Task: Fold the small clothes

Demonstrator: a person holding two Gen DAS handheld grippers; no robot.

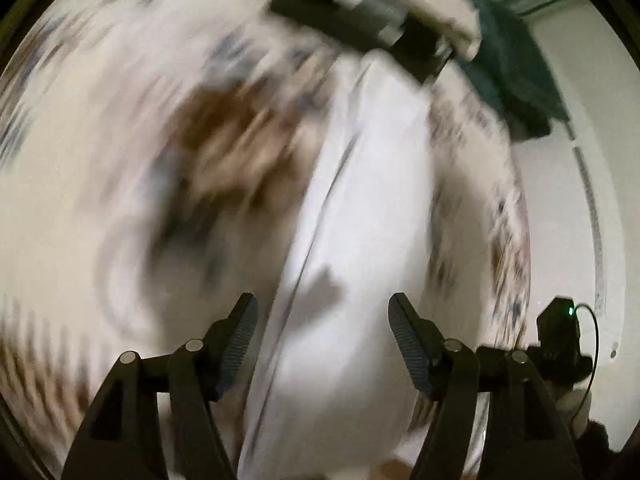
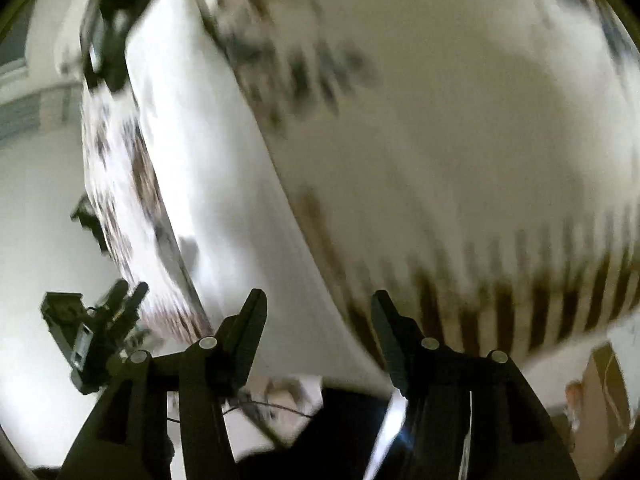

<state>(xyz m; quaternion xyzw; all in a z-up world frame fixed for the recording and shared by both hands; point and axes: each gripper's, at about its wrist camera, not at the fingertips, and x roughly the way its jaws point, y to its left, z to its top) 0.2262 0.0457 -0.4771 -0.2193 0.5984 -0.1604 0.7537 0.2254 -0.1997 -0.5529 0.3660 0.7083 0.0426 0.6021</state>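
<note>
**Fingers apart, garment ungripped**

Both sets of fingers, left gripper [image 1: 322, 340] and right gripper [image 2: 318, 334], spread wide, clamped on nothing. White garment [image 1: 372, 200] just ahead on patterned bedding [image 1: 100, 160]. Heavily blurred. Step: likely repositioning between folds. Next: locate an edge, then pinch.

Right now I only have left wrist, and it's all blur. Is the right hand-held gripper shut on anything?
Observer: No. The right wrist view shows the right hand-held gripper open, jaws wide apart, with the white garment ahead of it, unclamped.
Operator: Anything off to its right side?
Observer: A brown box-like thing sits low on that side, too blurred to name.
</note>
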